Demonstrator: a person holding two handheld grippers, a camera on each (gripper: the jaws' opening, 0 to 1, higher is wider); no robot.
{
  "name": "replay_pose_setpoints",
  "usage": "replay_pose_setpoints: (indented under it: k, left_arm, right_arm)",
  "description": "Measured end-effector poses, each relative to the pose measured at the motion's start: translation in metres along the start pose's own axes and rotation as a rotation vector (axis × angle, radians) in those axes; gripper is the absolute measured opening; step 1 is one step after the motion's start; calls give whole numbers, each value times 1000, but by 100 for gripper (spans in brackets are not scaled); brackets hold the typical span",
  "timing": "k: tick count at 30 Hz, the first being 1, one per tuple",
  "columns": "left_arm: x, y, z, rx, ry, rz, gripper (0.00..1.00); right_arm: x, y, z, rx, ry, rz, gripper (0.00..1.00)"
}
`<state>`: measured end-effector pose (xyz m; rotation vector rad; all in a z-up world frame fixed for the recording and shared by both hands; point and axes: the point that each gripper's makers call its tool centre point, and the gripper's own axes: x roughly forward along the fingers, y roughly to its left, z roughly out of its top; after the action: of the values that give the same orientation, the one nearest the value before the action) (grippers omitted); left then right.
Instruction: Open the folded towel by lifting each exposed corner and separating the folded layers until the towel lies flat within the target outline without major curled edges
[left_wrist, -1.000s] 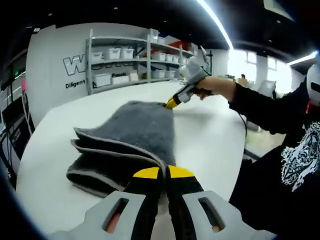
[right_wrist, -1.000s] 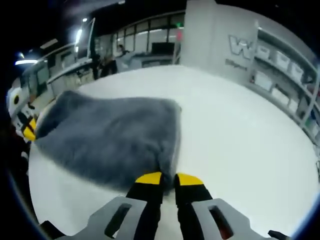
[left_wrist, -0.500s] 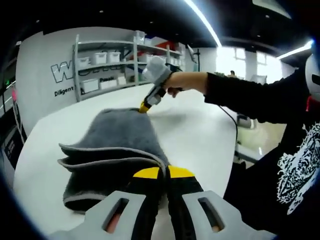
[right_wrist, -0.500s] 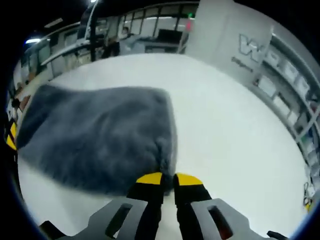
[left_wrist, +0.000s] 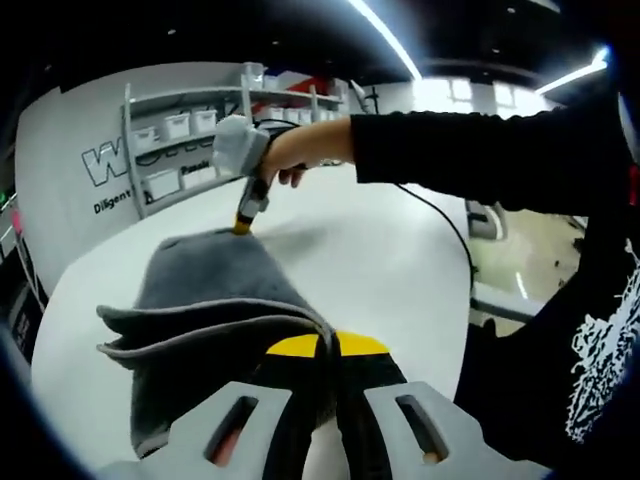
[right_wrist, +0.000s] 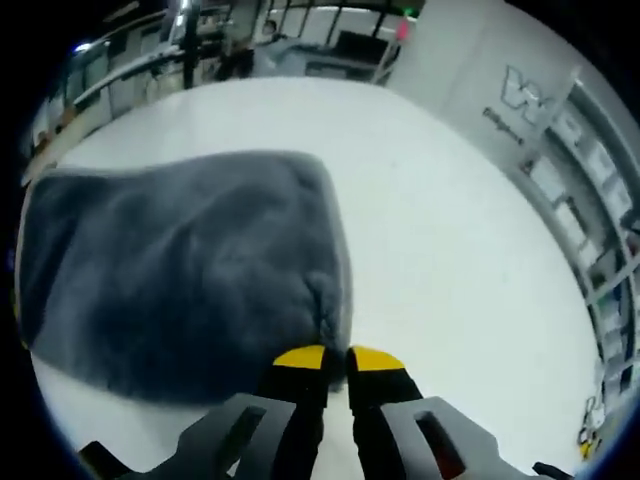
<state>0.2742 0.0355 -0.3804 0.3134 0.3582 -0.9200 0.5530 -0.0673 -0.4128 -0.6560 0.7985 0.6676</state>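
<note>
We see a grey towel (left_wrist: 215, 290) on a white table (left_wrist: 380, 260), held at 2 corners. In the left gripper view, the left gripper (left_wrist: 327, 345) has its yellow-tipped fingers (left_wrist: 292, 347) pressed together on the near corner of the towel, which is raised off the table so that 2 or 3 pale-edged layers fan out to the left beneath it. At the far corner, the right gripper (left_wrist: 243, 222) points down into the cloth, held by a hand (left_wrist: 290, 155) on a black sleeve (left_wrist: 470, 140); from here we cannot tell how its fingers stand. A thin cable (left_wrist: 440, 225) trails across the table toward its right edge.

In the right gripper view, the right gripper (right_wrist: 336, 357) has its fingers (right_wrist: 375, 358) closed on a towel (right_wrist: 175, 260) corner, the cloth bunched into a small pucker just ahead of the tips. From there the fluffy surface spreads away to the left across the table (right_wrist: 450, 260), with bare table on its far and right sides.

Behind the table stand shelves (left_wrist: 190, 130) with white bins and a wall with large lettering (left_wrist: 105, 165).
</note>
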Motion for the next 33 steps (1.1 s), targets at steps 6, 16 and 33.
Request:
replay_pose_setpoints:
  k: [6, 16, 33]
  left_arm:
    - [12, -3, 3, 36, 1, 6, 3]
    - [32, -8, 7, 65, -11, 11, 3]
    - [67, -5, 25, 128, -25, 21, 3]
  right_arm:
    - [9, -3, 9, -68, 46, -20, 3]
    - [18, -10, 19, -146, 76, -23, 3]
    - [26, -3, 30, -263, 118, -38, 3]
